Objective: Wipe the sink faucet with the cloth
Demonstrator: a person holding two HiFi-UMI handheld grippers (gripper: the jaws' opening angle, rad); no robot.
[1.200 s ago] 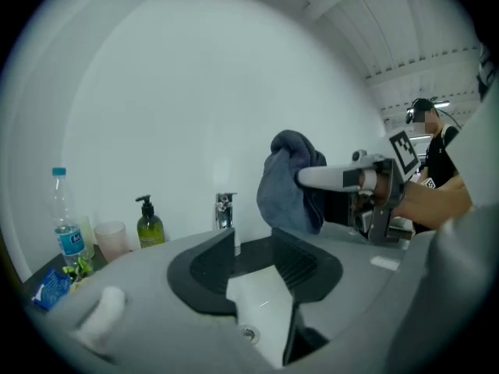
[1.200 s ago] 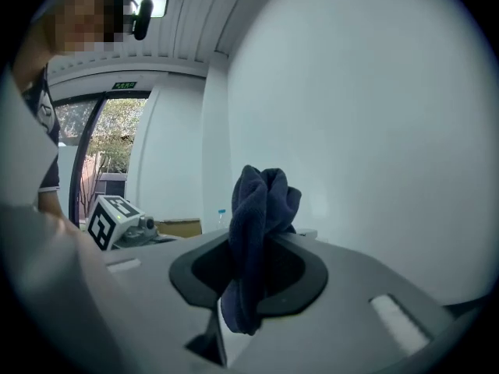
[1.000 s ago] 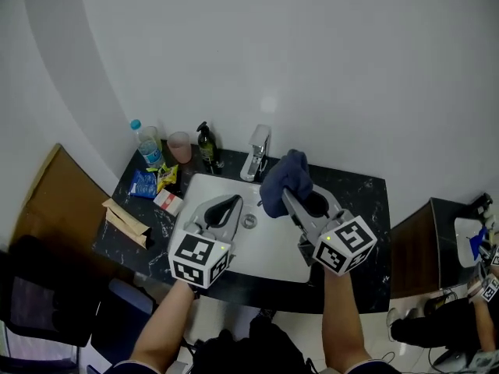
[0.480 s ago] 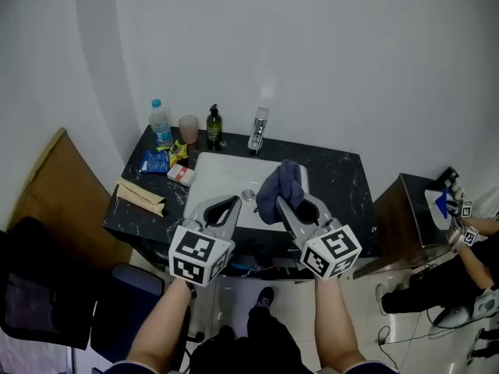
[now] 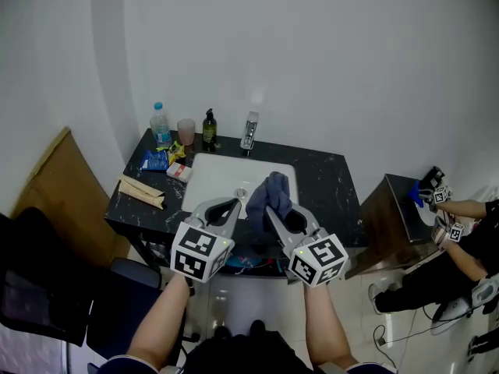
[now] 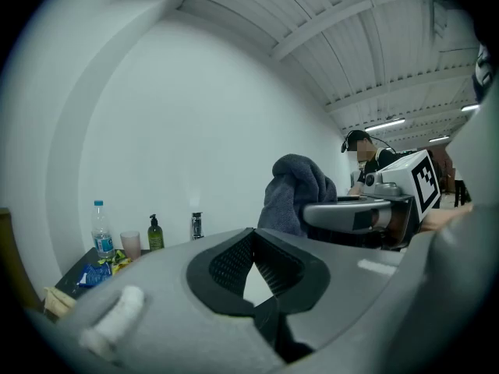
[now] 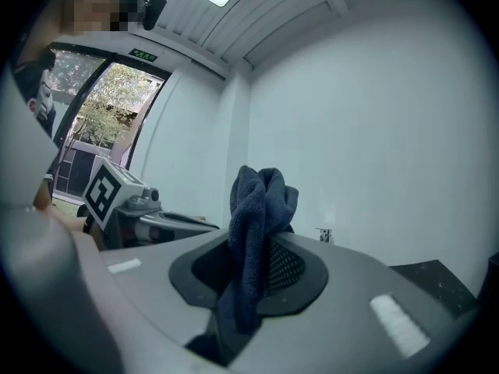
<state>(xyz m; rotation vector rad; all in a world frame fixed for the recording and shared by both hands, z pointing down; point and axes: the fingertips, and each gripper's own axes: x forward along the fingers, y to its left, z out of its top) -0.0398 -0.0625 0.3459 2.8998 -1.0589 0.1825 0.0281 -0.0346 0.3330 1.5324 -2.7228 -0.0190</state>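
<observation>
The left claw is closed with nothing between its jaws, the ribbed pads meeting at the tips, and it sits just left of centre in the lower half of the head view, over the near edge of the black marbled worktop. Just beside it, toward the right, the right claw is clamped on the dark blue cloth, which is pinched between the pads and stands up above the jaws in a bunched fold (a shorter tail hangs down below them). Both claws point roughly level toward the white wall. The white sink lies in the middle of the worktop, and the chrome faucet stands upright at its far rim, at centre frame, well apart from the cloth and from both claws. To the left of the faucet, along the back of the worktop, stand a dark pump bottle, a pink cup and a water bottle with a blue cap. In front of those lies a blue packet, and a brown paper sleeve lies across the worktop's left end
</observation>
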